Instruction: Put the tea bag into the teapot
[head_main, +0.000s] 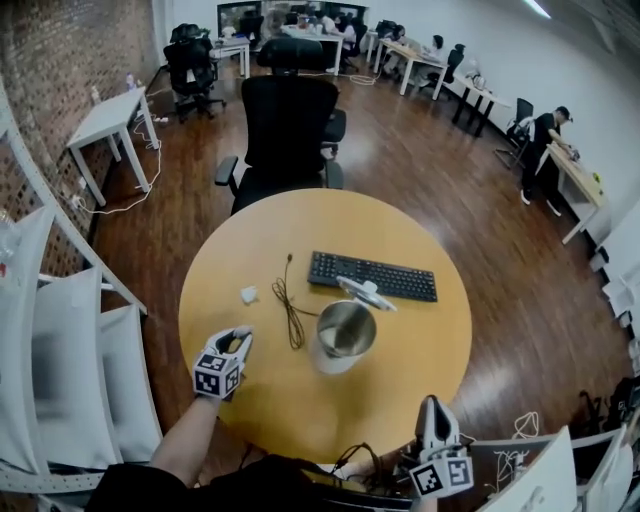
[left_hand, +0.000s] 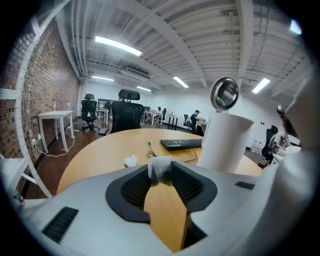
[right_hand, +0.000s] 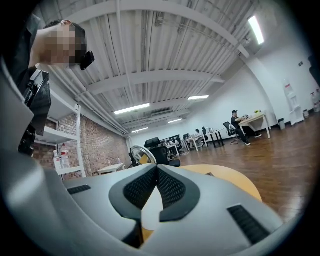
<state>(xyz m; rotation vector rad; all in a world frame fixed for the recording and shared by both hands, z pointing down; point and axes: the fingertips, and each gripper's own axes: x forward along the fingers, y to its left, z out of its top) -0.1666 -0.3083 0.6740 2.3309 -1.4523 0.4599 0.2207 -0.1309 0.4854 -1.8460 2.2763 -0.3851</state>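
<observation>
A small white tea bag (left_hand: 160, 169) sits pinched between the tips of my left gripper (left_hand: 160, 172), just above the wooden table. In the head view that gripper (head_main: 240, 342) is at the table's front left, a short way left of the teapot. The teapot (head_main: 344, 337) is white with a shiny metal inside, and its lid (head_main: 365, 292) is tipped open; it rises to the right in the left gripper view (left_hand: 222, 142). My right gripper (head_main: 431, 404) hangs at the table's near right edge, its pads (right_hand: 167, 187) together with nothing between them.
A second small white crumpled piece (head_main: 249, 295) lies on the round table (head_main: 420, 380) beyond the left gripper. A black keyboard (head_main: 372, 276) and a thin black cable (head_main: 291, 312) lie behind the teapot. A black office chair (head_main: 288, 130) stands at the far side.
</observation>
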